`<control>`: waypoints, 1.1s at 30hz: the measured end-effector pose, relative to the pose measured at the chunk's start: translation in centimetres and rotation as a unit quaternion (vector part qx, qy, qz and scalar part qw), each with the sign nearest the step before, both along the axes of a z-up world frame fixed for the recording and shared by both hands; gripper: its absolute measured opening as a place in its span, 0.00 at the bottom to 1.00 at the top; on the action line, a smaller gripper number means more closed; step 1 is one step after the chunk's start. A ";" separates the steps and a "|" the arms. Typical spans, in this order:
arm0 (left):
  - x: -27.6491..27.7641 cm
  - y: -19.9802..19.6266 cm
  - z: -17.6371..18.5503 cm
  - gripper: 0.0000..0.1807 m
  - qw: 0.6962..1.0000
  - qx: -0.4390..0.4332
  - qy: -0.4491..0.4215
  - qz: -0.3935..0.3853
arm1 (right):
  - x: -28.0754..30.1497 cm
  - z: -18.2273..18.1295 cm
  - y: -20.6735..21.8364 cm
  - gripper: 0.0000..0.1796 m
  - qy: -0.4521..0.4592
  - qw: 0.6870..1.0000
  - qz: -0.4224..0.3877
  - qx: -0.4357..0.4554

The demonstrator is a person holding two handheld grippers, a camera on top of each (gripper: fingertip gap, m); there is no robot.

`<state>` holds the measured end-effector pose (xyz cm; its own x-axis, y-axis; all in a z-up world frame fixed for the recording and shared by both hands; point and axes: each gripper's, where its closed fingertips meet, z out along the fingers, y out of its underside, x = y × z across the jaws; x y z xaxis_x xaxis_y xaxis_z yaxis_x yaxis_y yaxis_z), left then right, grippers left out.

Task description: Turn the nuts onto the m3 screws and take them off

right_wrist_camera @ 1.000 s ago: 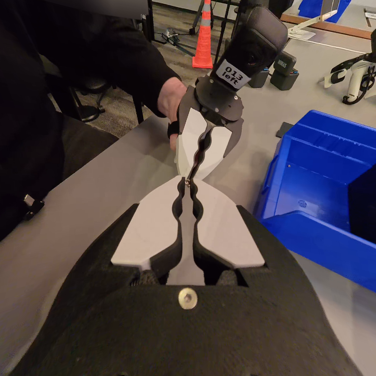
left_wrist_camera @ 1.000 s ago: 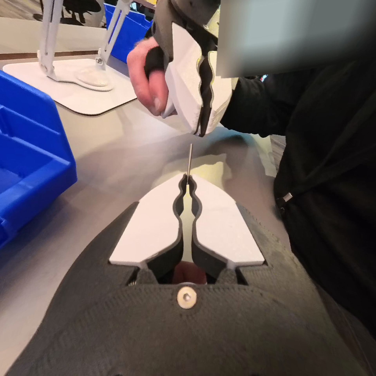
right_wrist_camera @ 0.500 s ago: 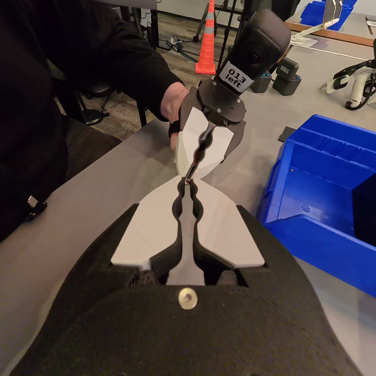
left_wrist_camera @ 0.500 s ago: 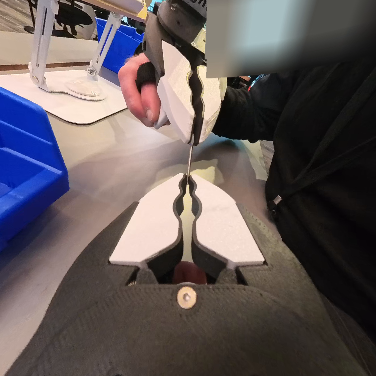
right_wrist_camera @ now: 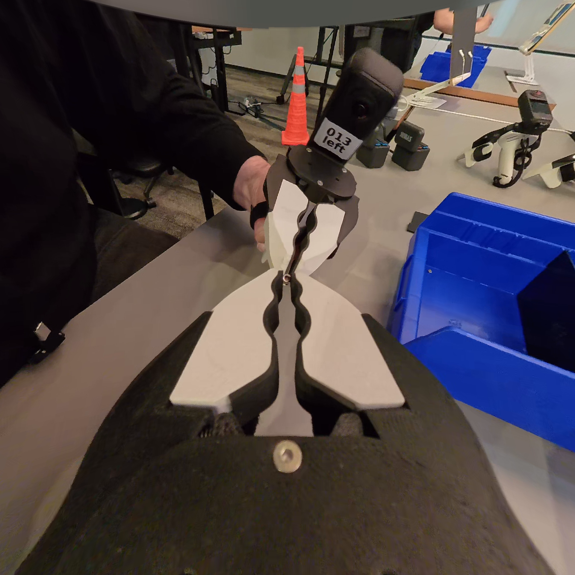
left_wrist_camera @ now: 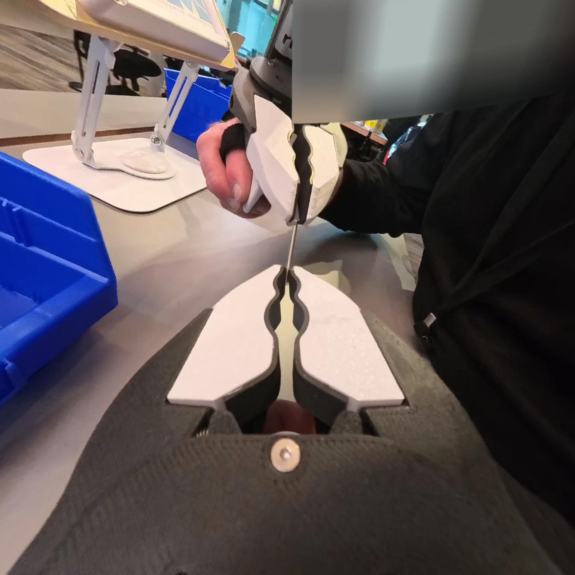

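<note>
My left gripper is shut on the lower end of a thin steel M3 screw, which points away from its tips. My right gripper meets the screw's far end tip to tip, held above the grey table. In the right wrist view my right gripper is shut on a small metal nut at its very tips. The left gripper touches it from the far side. The screw is hidden there between the two sets of tips.
A blue bin stands to the left gripper's left; it also shows in the right wrist view. A white stand is behind it. The person's black sleeve and torso fill the right. An orange cone stands on the floor. Both grippers' tips are close together, under 4 cm apart.
The right gripper has closed the gap to the screw's free end and now touches it. Both grippers have tilted slightly upward. Both stay shut.
</note>
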<state>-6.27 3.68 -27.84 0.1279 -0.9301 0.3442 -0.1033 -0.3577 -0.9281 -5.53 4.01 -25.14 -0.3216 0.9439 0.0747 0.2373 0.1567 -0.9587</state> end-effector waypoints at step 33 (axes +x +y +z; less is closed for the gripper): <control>-0.1 2.1 1.4 0.00 0.979 0.153 0.067 0.119 | 0.1 1.4 1.7 0.03 0.050 0.994 -0.092 -0.034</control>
